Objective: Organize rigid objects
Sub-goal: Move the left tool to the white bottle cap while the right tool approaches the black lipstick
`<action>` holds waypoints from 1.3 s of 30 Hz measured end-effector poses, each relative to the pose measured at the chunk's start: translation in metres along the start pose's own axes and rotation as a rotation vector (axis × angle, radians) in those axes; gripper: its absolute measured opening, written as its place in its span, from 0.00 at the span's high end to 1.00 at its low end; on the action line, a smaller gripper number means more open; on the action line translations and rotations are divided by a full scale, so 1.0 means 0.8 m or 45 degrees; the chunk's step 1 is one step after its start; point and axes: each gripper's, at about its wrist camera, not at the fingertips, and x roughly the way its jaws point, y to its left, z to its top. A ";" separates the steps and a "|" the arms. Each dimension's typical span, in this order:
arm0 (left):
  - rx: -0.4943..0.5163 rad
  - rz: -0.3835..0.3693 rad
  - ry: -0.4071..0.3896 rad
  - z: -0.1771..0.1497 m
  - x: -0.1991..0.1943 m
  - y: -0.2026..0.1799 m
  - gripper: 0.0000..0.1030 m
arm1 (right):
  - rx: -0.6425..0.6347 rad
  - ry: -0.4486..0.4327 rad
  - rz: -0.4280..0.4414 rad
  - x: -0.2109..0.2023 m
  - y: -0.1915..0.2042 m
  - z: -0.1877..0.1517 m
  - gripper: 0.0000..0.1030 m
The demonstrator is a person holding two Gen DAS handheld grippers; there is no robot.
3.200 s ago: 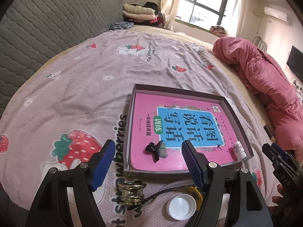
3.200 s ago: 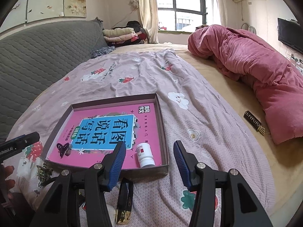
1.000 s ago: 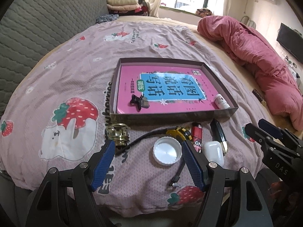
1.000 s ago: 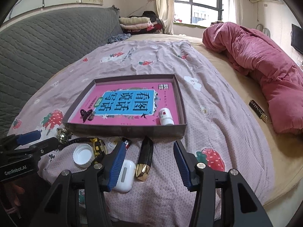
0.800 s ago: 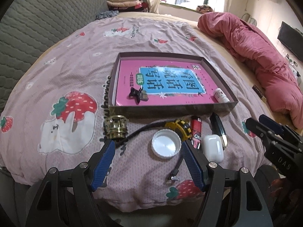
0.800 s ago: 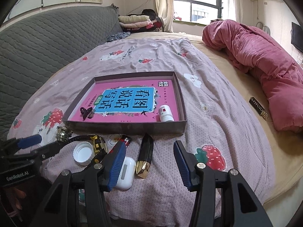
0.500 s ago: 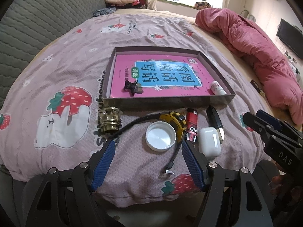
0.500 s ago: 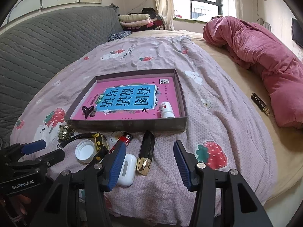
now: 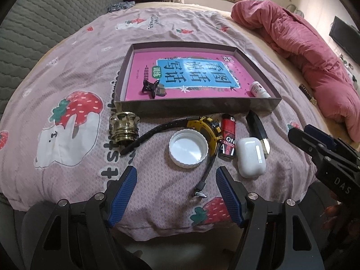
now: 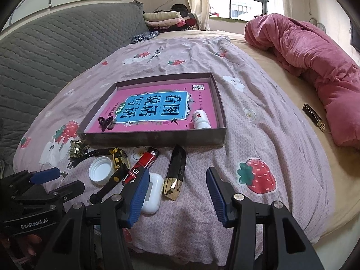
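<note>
A: Both pairs of tongs stand released and empty. The left tongs hang over the near edge of the bed, blue pads apart, nothing between them; the right tongs gape the same way just beside, seen at 3 o'clock from the left camera.

B: What has changed?

A: Since about three seconds ago the left view has drawn back and tipped down. Then the shallow dark cardboard tray filled the frame; now the whole row of loose items on the strawberry-print bedsheet shows in front of it.

B: What lies closest to the left tongs?

A: At 12 o'clock, the white round plastic cap, open side up. Against its 1 o'clock edge sits the yellow-and-black wristwatch, strap trailing toward the tongs. At 10 o'clock stands the ribbed brass fitting; at 1 o'clock lie the red lighter, the white earbud case and the black-and-gold faceted tube.

B: And in the tray?

A: A pink book lining the floor, a black hair claw at the near left, a small white bottle lying in the near right corner.

B: So, progress?

A: Early, by my reading: two items in, six waiting. The pull-back looks like lining up the next pick, likely the cap.
</note>
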 end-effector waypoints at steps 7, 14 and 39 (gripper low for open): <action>-0.008 -0.010 0.003 -0.002 0.001 0.005 0.28 | -0.010 0.018 -0.005 0.007 0.001 -0.002 0.50; -0.019 -0.049 0.031 -0.006 0.010 0.008 0.28 | -0.021 0.019 -0.016 0.008 0.001 -0.003 0.50; -0.006 -0.028 0.058 0.003 0.046 0.014 0.28 | -0.017 0.054 -0.019 0.026 -0.003 -0.006 0.50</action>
